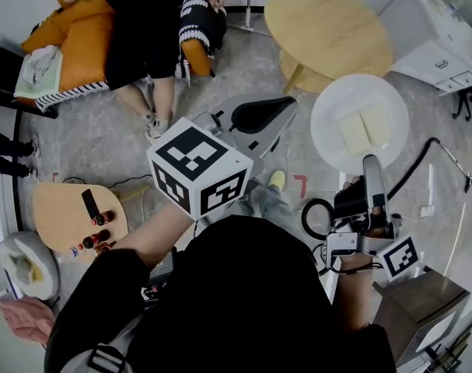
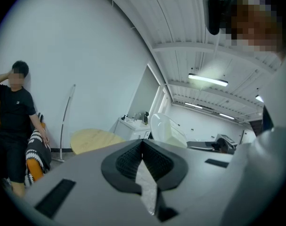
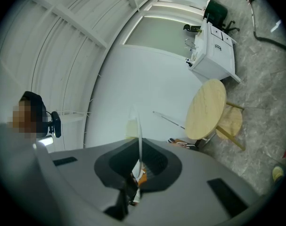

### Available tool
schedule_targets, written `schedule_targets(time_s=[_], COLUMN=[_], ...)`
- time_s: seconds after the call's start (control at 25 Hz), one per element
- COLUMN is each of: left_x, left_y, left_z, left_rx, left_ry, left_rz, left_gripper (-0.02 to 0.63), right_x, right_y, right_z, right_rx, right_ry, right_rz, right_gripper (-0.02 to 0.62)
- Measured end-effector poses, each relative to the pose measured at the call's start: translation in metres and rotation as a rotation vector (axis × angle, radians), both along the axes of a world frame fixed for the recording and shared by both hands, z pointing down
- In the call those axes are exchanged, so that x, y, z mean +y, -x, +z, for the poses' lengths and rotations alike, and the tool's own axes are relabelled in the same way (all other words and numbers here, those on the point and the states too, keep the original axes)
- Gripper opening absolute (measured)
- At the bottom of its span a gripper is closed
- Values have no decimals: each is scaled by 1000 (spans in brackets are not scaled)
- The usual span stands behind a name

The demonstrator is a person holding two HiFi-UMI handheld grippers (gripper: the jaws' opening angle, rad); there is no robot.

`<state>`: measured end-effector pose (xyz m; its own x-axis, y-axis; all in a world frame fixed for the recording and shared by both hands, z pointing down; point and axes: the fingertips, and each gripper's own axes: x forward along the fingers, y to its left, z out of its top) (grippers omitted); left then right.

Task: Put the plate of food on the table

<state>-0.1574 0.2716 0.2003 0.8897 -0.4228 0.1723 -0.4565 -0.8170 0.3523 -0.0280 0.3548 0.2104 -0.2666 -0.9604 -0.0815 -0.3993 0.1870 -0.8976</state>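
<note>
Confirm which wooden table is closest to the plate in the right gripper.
The larger round table at the top of the head view, just beyond the plate; the smaller table with bottles sits far left.

No legible text, no labels, no numbers

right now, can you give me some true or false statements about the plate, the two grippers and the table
1. The right gripper grips the white plate by its rim. True.
2. The plate rests on the round wooden table. False: it is held in the air, apart from the table.
3. Two pale slices lie on the plate. True.
4. The left gripper holds a bottle. False: it is shut with nothing in it.
5. A person sits on the orange sofa. True.
</note>
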Motion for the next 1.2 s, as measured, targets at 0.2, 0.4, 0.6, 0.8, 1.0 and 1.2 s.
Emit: schedule_targets(time_s=[0.2,0.4,0.6,0.8,1.0,1.2], left_x=[-15,-36,-49,-61,-76,-83], left_y=[-28,-56,-87,-112,-136,-144], left_z=[-7,-7,0,0,4,2], left_rx=[-12,-19,-47,-76,-102,-111], left_ry=[-22,-19,-12,-24,-22,-16], left_rz=[-4,-17,-17,-21,-25,-25], left_gripper=[6,6,6,6,7,6], right_x=[-17,-39,-56,-70,-89,-100], right_y=[-28,-55,-82,-106,-128,-138], right_z=[-1,0,6,8,9,9], right_rx=[-13,-20,-37,-52,-63,-81], right_ry=[-25,-34,-37,-53,-58,-53], right_rz=[-5,-16,-32,-46,-58,-54], right_gripper=[17,17,17,17,17,17])
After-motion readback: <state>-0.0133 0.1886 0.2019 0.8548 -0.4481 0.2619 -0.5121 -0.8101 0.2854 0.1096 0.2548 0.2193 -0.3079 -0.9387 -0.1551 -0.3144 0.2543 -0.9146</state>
